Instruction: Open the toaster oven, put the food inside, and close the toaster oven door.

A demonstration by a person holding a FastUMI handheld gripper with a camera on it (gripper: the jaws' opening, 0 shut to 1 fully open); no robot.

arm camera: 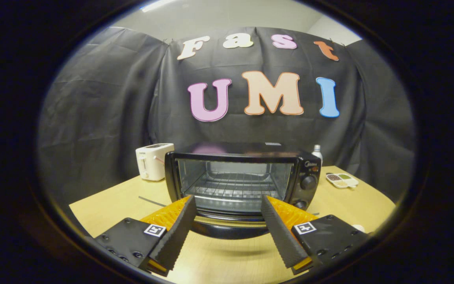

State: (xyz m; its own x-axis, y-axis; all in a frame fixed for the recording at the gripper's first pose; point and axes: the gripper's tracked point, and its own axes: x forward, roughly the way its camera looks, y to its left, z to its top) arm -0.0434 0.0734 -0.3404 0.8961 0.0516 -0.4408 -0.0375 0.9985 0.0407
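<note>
My jaws (227,205) gape wide and empty before the toaster oven (242,183) at twelve o'clock, its door apparently down, food unloaded, closing still ahead.

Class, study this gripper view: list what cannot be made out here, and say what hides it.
- Toaster oven door: lower edge covered by the open gripper; shut or ajar is unclear.
- Lower knob: partly behind a finger.
- Divided dish on the table: contents too small to identify.
- Bottle: body hidden behind the oven.
- White toaster: markings too small to read.
</note>
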